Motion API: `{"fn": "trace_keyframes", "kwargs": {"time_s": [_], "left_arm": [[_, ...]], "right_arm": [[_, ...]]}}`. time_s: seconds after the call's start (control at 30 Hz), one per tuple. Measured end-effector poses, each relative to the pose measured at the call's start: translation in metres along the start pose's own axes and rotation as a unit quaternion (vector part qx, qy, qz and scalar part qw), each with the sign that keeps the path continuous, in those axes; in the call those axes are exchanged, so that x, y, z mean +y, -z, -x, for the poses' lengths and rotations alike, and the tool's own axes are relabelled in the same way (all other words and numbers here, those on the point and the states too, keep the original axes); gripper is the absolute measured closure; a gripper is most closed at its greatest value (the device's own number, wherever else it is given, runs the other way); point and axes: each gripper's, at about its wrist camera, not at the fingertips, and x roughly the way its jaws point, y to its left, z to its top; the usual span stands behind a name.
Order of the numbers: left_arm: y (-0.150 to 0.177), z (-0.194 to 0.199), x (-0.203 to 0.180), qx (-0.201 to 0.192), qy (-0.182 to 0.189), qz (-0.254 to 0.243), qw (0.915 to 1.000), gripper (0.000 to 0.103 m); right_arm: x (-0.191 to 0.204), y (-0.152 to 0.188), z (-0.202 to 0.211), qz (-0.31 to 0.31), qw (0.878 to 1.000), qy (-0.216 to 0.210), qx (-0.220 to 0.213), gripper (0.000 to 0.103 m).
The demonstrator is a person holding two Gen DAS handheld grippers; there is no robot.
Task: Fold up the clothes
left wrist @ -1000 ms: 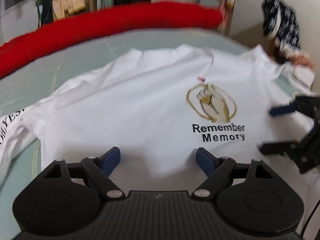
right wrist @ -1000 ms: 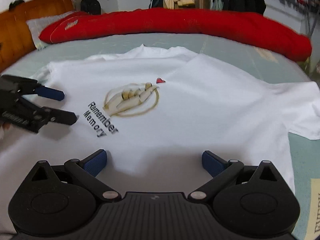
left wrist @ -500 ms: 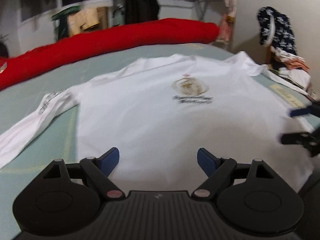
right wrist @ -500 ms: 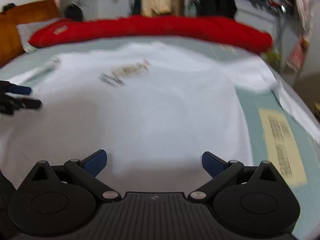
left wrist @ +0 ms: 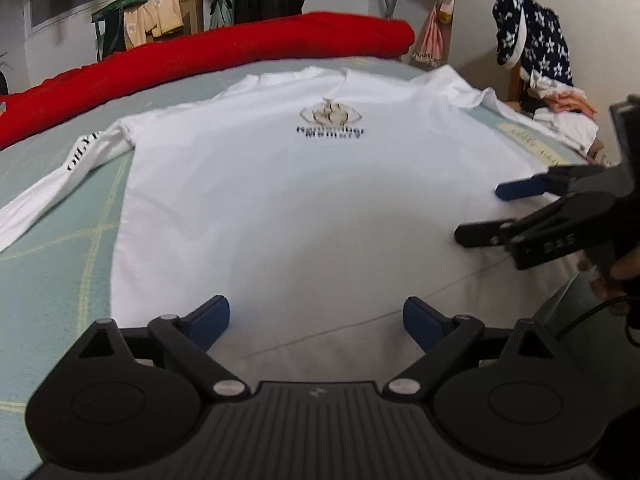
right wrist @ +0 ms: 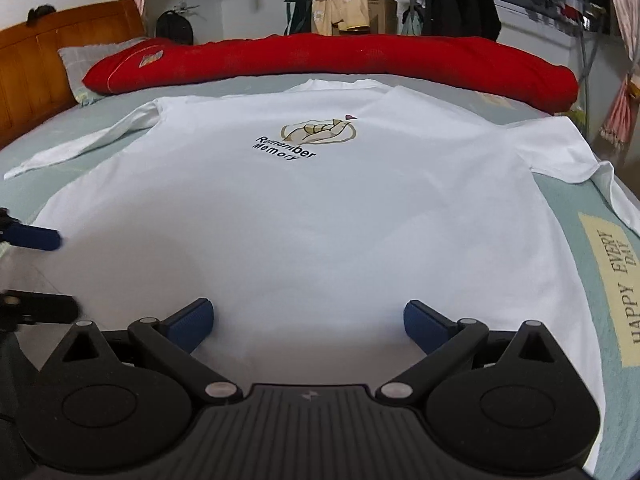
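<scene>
A white long-sleeved shirt (left wrist: 304,208) with a "Remember Memory" print (right wrist: 308,138) lies flat, front up, on the pale green bed (left wrist: 60,272). My left gripper (left wrist: 316,318) hovers over the shirt's near hem; its jaws are opening and nothing is between them. My right gripper (right wrist: 308,322) is open over the same hem area, further to the right, and holds nothing. In the left wrist view the right gripper (left wrist: 496,212) shows at the right edge, held by a hand. At the left edge of the right wrist view, the left gripper (right wrist: 44,272) stands open.
A long red rolled quilt (right wrist: 340,64) lies across the bed's far side, with a wooden headboard (right wrist: 32,76) at the left. A chair piled with clothes (left wrist: 532,60) stands to the right. A "HAPPY EVERY DAY" label (right wrist: 612,292) is on the sheet.
Both grippers have drawn back from the chest print toward the shirt's near hem, so the whole shirt now shows. The left jaws stand slightly wider.
</scene>
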Motion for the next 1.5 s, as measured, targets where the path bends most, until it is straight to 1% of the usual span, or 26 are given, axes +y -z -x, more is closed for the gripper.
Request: {"fn": "trace_keyframes", "kwargs": {"time_s": [0.03,0.07,0.13,0.2,0.27,0.33,0.47,0.57,0.63,0.77,0.8,0.97,1.07,1.2,1.27,1.4,1.5], "left_arm": [[-0.002,0.001,0.004,-0.007,-0.006,0.005,0.9999,0.009],[-0.004,-0.001,0.007,-0.006,-0.011,0.012,0.9998,0.009],[-0.004,-0.007,0.016,0.009,-0.024,0.034,0.9991,0.009],[0.000,-0.008,0.026,0.020,-0.025,0.063,0.9975,0.009],[0.003,-0.004,0.032,0.023,-0.022,0.076,0.9966,0.009],[0.000,0.001,0.036,0.021,-0.024,0.078,0.9965,0.009],[-0.024,0.003,0.045,-0.010,-0.028,0.060,0.9977,0.009],[-0.047,-0.016,0.048,-0.021,-0.017,0.045,0.9986,0.009],[-0.055,-0.034,0.048,-0.014,-0.008,0.039,0.9991,0.009],[-0.042,-0.055,0.045,0.020,-0.009,0.032,0.9993,0.009],[-0.037,-0.054,0.045,0.018,-0.007,0.035,0.9992,0.009],[-0.006,-0.023,0.047,0.014,-0.009,0.046,0.9988,0.009],[-0.004,-0.011,0.044,0.023,-0.015,0.034,0.9990,0.009],[-0.032,-0.011,0.034,0.003,-0.005,0.003,1.0000,0.009],[-0.053,-0.022,0.025,-0.006,0.005,-0.019,0.9998,0.009],[-0.092,-0.063,0.003,0.010,0.028,-0.049,0.9984,0.009],[-0.107,-0.097,-0.015,0.030,0.036,-0.072,0.9963,0.009]], "right_arm": [[0.001,0.000,0.000,0.001,1.000,0.003,0.000,0.000],[0.003,0.001,0.000,0.002,1.000,0.006,-0.001,0.000],[0.005,0.003,0.001,0.003,1.000,0.009,-0.004,0.000],[0.005,0.006,0.003,0.001,1.000,0.009,-0.006,0.000],[0.004,0.007,0.003,0.001,1.000,0.008,-0.006,0.000],[0.004,0.008,0.003,0.001,1.000,0.007,-0.006,0.000],[0.005,0.007,0.002,0.002,1.000,0.012,-0.005,0.000],[0.005,0.008,0.002,0.001,1.000,0.012,-0.006,0.000],[0.005,0.008,0.002,0.000,1.000,0.013,-0.005,0.000],[0.004,0.008,0.001,-0.001,1.000,0.012,-0.002,0.000],[0.004,0.008,0.001,-0.001,1.000,0.012,-0.002,0.000],[0.004,0.009,0.001,-0.001,1.000,0.012,-0.003,0.000],[0.004,0.009,0.001,-0.002,1.000,0.012,-0.004,0.000],[0.004,0.009,0.000,-0.002,1.000,0.014,-0.003,0.000],[0.004,0.009,0.000,-0.002,1.000,0.015,-0.002,0.000],[0.003,0.009,0.001,-0.003,1.000,0.015,-0.001,0.000],[0.003,0.010,0.001,-0.003,1.000,0.015,-0.002,0.000]]}}
